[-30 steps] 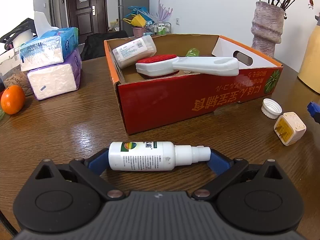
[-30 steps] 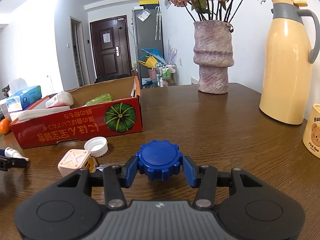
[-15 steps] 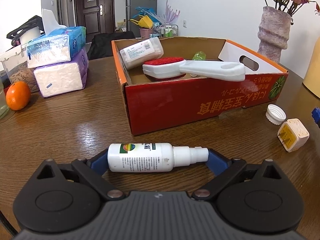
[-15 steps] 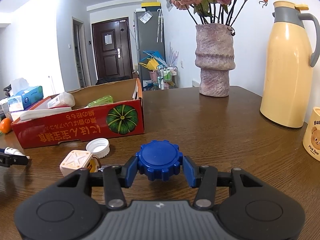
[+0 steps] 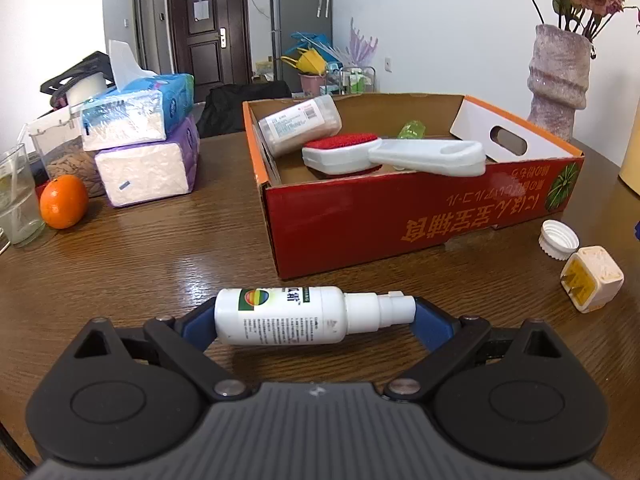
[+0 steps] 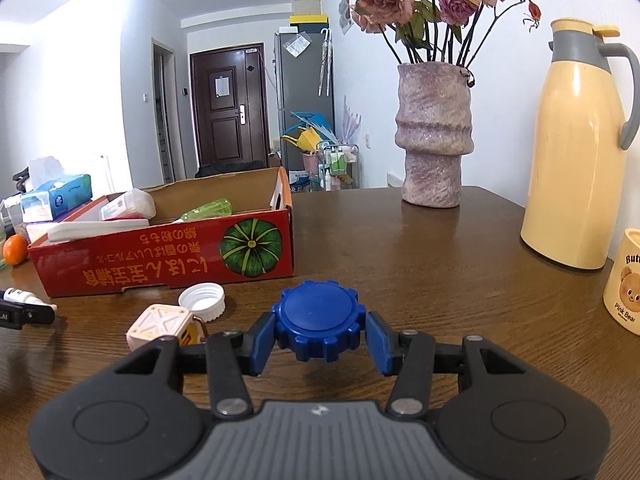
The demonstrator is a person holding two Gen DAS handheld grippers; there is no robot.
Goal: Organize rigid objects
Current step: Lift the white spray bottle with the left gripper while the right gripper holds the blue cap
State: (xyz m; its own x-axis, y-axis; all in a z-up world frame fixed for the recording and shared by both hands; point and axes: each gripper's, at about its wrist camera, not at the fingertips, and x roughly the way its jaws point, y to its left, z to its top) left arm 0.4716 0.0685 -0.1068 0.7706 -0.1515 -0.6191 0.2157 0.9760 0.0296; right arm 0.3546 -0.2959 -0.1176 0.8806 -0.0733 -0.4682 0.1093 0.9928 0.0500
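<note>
Left gripper [image 5: 314, 314] pinching white spray bottle [image 5: 296, 315] lengthwise, end to end, just above table [image 5: 160, 248], near red cardboard box [image 5: 400, 224]. Right gripper [image 6: 322, 332] clamping blue cap [image 6: 320, 326], beside white cap [image 6: 202, 301] and cube [image 6: 158, 326].

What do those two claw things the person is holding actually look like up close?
Both look alike. Each claw, left and right, has two blue fingers on black hinged link bars with silver pivot pins. Behind sits a wide black body with two round discs and a grey ribbed centre plate bearing a small pale logo. No hands, sleeves or cables show.
</note>
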